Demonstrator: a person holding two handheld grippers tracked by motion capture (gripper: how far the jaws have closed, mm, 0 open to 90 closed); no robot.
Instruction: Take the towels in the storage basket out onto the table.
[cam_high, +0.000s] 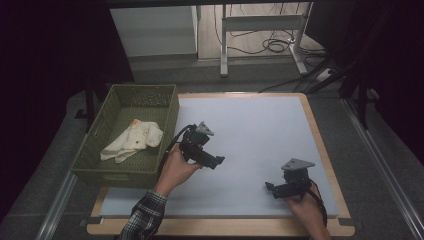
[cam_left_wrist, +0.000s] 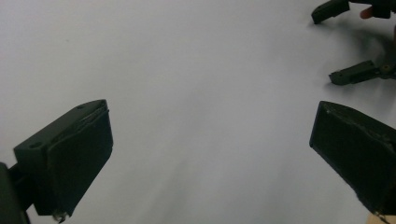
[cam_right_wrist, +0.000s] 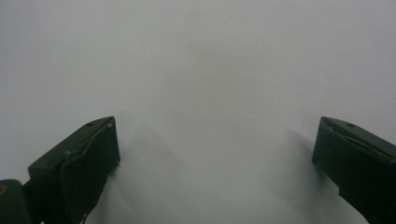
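Note:
A cream cloth with an orange patch lies crumpled inside a green woven basket at the table's left side. My left gripper hovers just right of the basket, over the pale mat, its jaws pointing right. In the left gripper view the left gripper is open, jaws wide apart with bare mat between them. My right gripper sits low near the front right of the mat, pointing left. In its own view the right gripper is open with nothing between its jaws. The right gripper's jaws also appear far off in the left gripper view.
The mat covers a wooden table whose edge shows along the right and front. Beyond the table stand a white cabinet and desk legs with cables on the floor. A plaid sleeve enters from the bottom.

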